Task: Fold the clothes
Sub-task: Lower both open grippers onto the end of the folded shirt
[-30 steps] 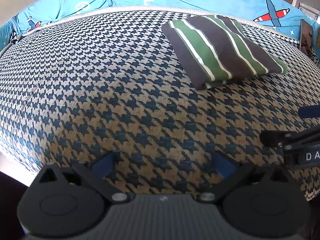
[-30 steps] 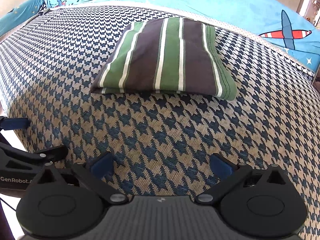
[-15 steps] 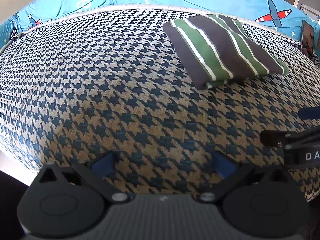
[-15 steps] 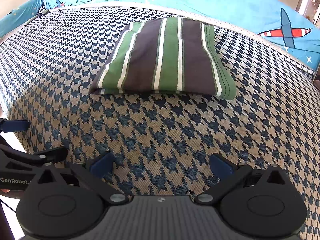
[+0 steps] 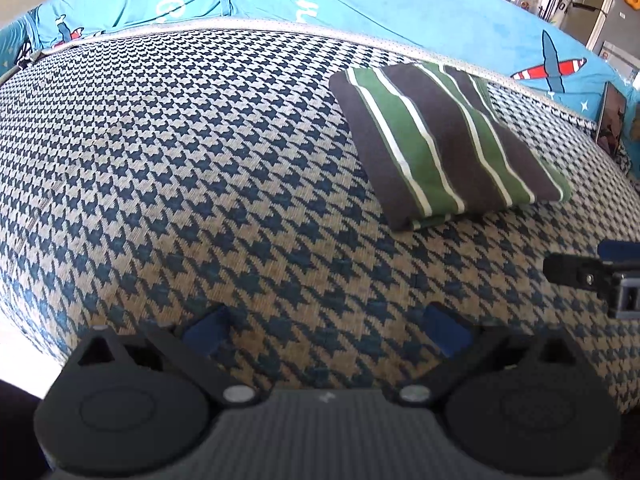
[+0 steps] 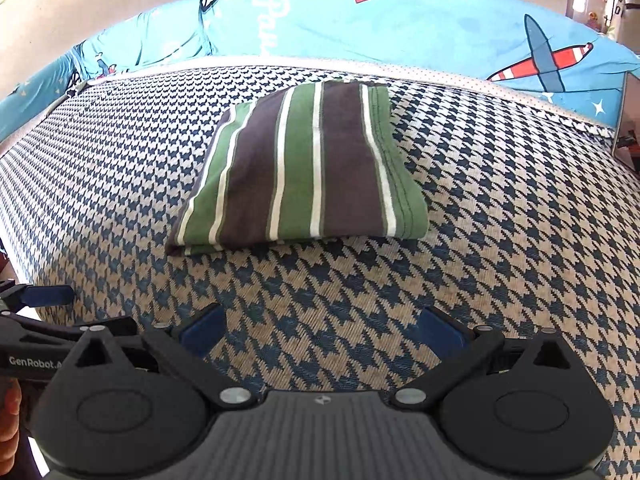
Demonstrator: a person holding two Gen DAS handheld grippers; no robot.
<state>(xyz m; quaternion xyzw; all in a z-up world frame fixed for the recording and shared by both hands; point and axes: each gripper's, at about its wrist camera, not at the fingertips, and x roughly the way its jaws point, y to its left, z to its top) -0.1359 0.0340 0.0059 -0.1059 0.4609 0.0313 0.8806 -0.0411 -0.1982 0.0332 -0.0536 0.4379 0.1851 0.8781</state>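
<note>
Both views have drawn back from the flat, rectangular striped garment [image 6: 304, 168].

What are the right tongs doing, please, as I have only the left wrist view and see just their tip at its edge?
Observer: The right tongs are open, with only the checked cover showing between their pads.
Operator: Thank you. How does the shirt's side that faces away from me look?
Observer: From the right wrist view, the folded shirt shows a stitched green hem down its right edge, lying flat.
Operator: Good. Can you see who holds my left tongs?
Observer: Only part of a hand shows, at the lower left corner, below the left tongs.
</note>
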